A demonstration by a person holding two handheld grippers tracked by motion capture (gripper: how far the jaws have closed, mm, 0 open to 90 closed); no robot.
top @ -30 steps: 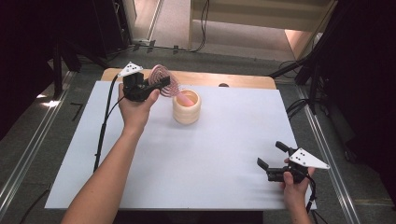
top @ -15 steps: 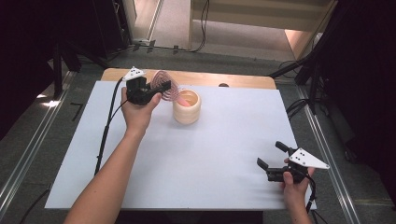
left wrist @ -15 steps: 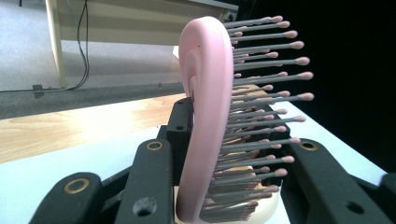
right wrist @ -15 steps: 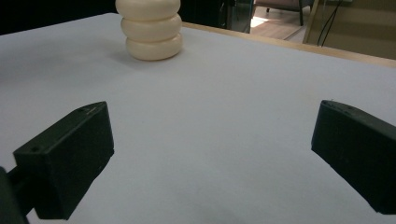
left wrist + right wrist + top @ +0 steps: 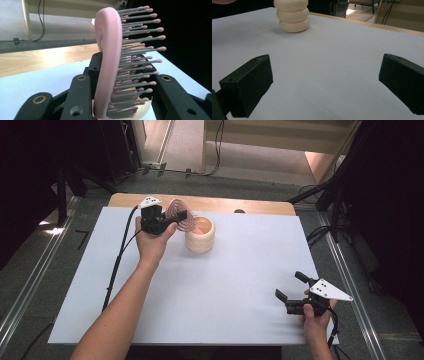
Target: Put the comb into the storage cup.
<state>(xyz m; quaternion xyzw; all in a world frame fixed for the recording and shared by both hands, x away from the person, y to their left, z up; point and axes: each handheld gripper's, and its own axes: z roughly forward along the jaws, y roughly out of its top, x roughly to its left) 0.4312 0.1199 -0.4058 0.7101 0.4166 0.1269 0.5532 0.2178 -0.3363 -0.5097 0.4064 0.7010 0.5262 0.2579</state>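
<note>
One brush lifted, not yet in the cup.
Left gripper (image 5: pixel 172 220) clenches the pink hairbrush (image 5: pixel 181 214) beside the cream cup (image 5: pixel 200 234); right gripper (image 5: pixel 292 292) idles, jaws apart.

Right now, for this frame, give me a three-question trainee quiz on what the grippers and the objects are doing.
1. True or false: the left gripper is clamped on a pink hairbrush.
2. Multiple choice: the right gripper is A) shut on the cream holder, B) open with nothing between its jaws, C) shut on a cable.
3. Short answer: where is the hairbrush relative to the cream ribbed holder in the high view?

Key
1. True; the jaws press on it from both sides in the left gripper view.
2. B; it rests low at the near right of the white table.
3. Just left of the holder's rim, raised off the table and not yet inside it.
</note>
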